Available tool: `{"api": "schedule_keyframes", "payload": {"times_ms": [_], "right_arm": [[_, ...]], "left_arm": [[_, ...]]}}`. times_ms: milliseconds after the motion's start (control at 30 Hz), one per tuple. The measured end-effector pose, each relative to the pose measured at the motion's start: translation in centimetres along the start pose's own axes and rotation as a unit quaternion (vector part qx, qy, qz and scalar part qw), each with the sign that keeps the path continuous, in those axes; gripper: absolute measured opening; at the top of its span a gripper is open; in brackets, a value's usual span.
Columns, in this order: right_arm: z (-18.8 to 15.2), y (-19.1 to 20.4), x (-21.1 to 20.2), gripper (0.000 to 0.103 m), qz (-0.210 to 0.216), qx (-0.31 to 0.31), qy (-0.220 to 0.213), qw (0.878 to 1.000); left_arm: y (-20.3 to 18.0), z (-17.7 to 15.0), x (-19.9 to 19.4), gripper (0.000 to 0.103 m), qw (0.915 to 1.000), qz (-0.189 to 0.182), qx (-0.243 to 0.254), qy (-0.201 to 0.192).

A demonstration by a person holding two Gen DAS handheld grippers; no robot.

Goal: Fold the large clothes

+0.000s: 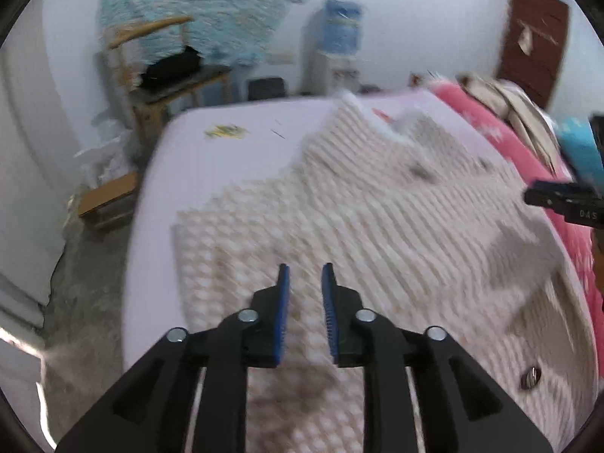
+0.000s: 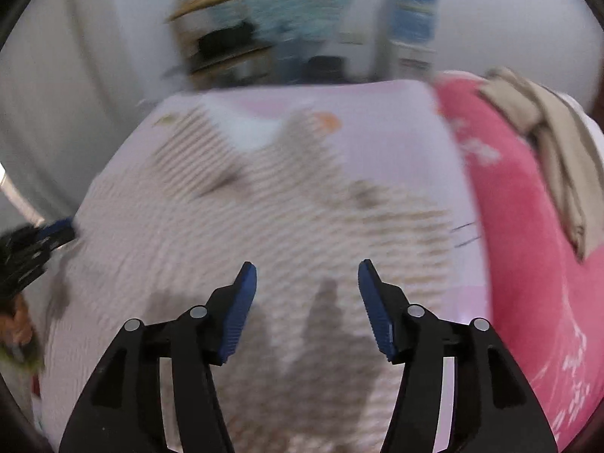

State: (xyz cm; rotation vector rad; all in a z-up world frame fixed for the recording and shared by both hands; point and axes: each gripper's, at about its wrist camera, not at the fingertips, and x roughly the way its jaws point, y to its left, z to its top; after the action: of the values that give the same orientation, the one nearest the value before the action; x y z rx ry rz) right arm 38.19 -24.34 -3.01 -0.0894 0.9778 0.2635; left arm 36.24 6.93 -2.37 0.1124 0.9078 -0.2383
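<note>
A cream ribbed knit cardigan lies spread on the bed's pale lilac sheet, with a dark button near its right side. My left gripper hovers over the cardigan's near left part, jaws a narrow gap apart with nothing pinched between them. In the right wrist view the same cardigan fills the middle. My right gripper stands wide open above it, and its shadow falls on the knit. Each gripper shows at the edge of the other's view: the right gripper and the left gripper. Both views are motion-blurred.
A pink blanket runs along the bed's right side with beige clothing piled on it. Beyond the bed stand a wooden chair with a black bag and a water dispenser. A cardboard box sits on the floor at left.
</note>
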Motion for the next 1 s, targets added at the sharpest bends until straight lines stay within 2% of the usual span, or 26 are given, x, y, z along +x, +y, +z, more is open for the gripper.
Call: {"api": "schedule_keyframes", "payload": {"times_ms": [67, 100, 133, 200, 267, 367, 400, 433, 500, 567, 633, 667, 800, 867, 1000], "right_arm": [[-1.4, 1.6, 2.4, 0.056, -0.012, -0.025, 0.047, 0.999], [-1.8, 2.0, 3.4, 0.056, -0.026, -0.034, 0.060, 0.997], [-2.0, 2.4, 3.6, 0.058, -0.041, -0.043, 0.046, 0.997], [-1.9, 2.7, 2.6, 0.058, -0.056, -0.040, 0.047, 0.997], [-2.2, 3.0, 0.5, 0.058, -0.039, -0.029, 0.026, 0.999], [-3.4, 2.3, -1.2, 0.060, -0.054, -0.010, 0.004, 0.998], [-3.9, 1.6, -0.8, 0.060, -0.058, 0.003, 0.013, 0.998], [-4.5, 0.3, 0.6, 0.060, -0.053, 0.032, 0.043, 0.997], [-5.0, -0.9, 0.9, 0.060, -0.029, 0.066, 0.046, 0.996], [-4.8, -0.6, -0.9, 0.060, -0.035, 0.075, 0.046, 0.995], [-5.0, -0.6, -3.9, 0.061, -0.012, 0.079, 0.025, 0.997], [-5.5, -0.3, -5.3, 0.064, -0.008, 0.077, 0.017, 0.997], [-9.1, 2.0, -10.3, 0.072, 0.004, 0.063, -0.004, 0.998], [-11.5, 3.1, -11.8, 0.076, 0.013, 0.060, -0.006, 0.998], [-16.9, 5.8, -13.8, 0.078, 0.003, 0.057, -0.004, 0.998]], "left_arm": [[-1.0, -0.6, 2.1, 0.028, 0.9988, 0.026, 0.018, 0.038], [-1.3, -0.9, 2.6, 0.030, 0.9986, 0.030, 0.019, 0.040], [-1.2, -0.9, 2.4, 0.030, 0.9990, 0.034, 0.015, 0.025], [-1.0, -0.6, 1.9, 0.031, 0.9991, 0.032, 0.000, 0.027], [-0.7, -0.7, 0.0, 0.034, 0.9998, 0.011, -0.013, 0.009], [-0.6, -1.7, -1.4, 0.054, 0.9996, 0.026, 0.004, -0.005], [-0.5, -2.1, -0.9, 0.056, 0.9994, 0.034, 0.006, 0.007], [-0.3, -2.4, 0.4, 0.059, 0.9985, 0.045, 0.004, 0.032], [0.2, -2.7, 0.4, 0.059, 0.9989, 0.034, -0.011, 0.031], [0.1, -2.4, -1.0, 0.059, 0.9984, 0.047, -0.018, 0.028], [-0.2, -2.5, -3.5, 0.061, 0.9989, 0.041, -0.022, 0.007], [-0.5, -2.8, -4.6, 0.066, 0.9989, 0.041, -0.021, -0.002], [-2.7, -5.2, -8.9, 0.078, 0.9991, 0.039, -0.005, -0.017], [-4.0, -7.2, -10.7, 0.082, 0.9993, 0.034, 0.000, -0.013], [-6.4, -11.2, -12.5, 0.087, 0.9992, 0.039, 0.003, 0.004]]}}
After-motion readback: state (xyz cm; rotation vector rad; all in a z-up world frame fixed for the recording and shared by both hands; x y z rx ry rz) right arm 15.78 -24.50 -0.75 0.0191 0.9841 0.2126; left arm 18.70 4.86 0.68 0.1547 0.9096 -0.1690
